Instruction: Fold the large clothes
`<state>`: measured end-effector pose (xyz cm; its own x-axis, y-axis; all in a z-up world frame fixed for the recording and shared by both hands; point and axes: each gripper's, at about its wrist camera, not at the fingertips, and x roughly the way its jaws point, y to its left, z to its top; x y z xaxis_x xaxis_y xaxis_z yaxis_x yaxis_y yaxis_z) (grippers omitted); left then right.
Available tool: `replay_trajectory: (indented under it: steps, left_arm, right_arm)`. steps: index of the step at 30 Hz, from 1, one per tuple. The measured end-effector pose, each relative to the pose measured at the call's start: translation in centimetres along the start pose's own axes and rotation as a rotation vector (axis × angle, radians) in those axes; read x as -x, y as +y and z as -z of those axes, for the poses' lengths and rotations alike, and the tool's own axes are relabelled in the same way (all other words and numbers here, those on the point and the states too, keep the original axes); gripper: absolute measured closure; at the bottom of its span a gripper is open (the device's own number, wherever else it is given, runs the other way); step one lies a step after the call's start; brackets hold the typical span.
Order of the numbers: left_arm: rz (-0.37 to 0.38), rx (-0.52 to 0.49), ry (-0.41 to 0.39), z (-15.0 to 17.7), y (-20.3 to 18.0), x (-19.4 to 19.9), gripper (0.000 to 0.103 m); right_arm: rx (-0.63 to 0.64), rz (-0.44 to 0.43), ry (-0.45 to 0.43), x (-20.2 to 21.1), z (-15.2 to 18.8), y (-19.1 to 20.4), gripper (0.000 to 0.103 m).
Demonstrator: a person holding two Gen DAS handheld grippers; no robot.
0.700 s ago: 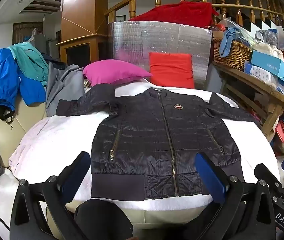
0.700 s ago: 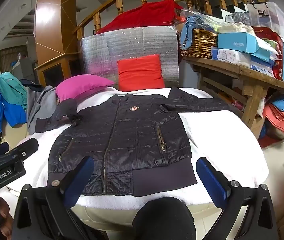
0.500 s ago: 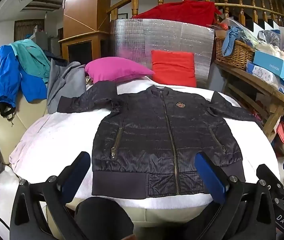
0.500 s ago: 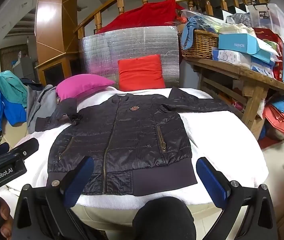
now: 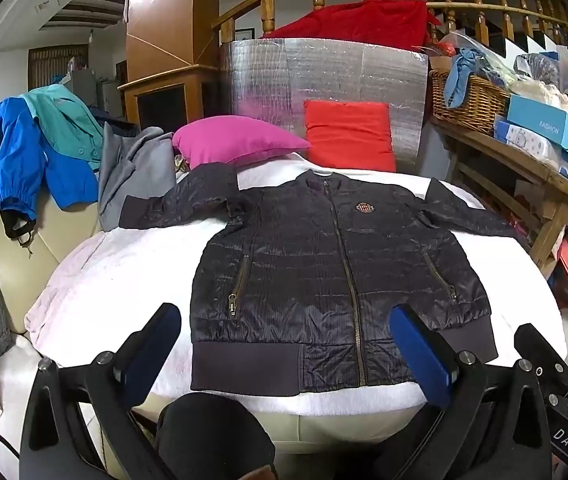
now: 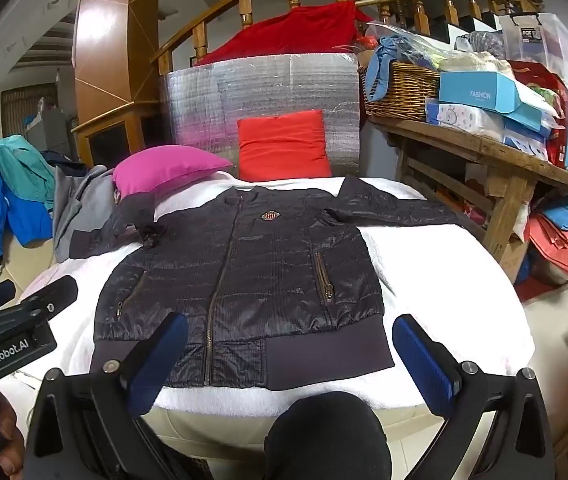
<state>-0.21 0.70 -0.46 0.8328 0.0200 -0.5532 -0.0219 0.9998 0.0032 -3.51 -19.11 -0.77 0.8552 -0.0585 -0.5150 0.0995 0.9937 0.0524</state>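
1. Black jacket (image 5: 323, 280) lies flat, front up, zipped, on the white cover (image 5: 124, 272) of a rounded bed-like surface; can't tell for sure what the furniture is under the cover.
2. Both sleeves spread out sideways. The one on the left of the view ends beside the grey garment (image 5: 132, 176); the other runs toward the wooden tabletop (image 6: 483, 148) and its cuff drops out of sight at the cover's edge.
3. Jacket hem sits near the front edge of the cover, nearest to both claws.
4. Left claw (image 5: 284, 356): jaws wide apart, blue pads (image 5: 419, 356) empty, held above and in front of the hem, not touching fabric.
5. Right claw (image 6: 289, 360): also wide open, nothing held, hovering over the hem.
6. In the right wrist view the left claw's body, with "GenRobot.AI" on it, shows at the left edge.
7. Behind the jacket: pink pillow (image 5: 236, 140) and red cushion (image 5: 347, 136) against a silver foil panel (image 5: 323, 72).
8. Blue and teal jackets (image 5: 16, 160) hang off to the left; wicker basket (image 6: 399, 88) and boxes on the tabletop at right.
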Motion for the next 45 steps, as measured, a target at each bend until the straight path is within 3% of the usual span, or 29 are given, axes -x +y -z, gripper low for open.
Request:
replay_trajectory:
  steps: [45]
  left_arm:
    - [0.007, 0.016, 0.067, 1.4, 0.3, -0.9, 0.000]
  right_arm:
    - [0.024, 0.019, -0.001, 0.0, 0.4, 0.5, 0.000]
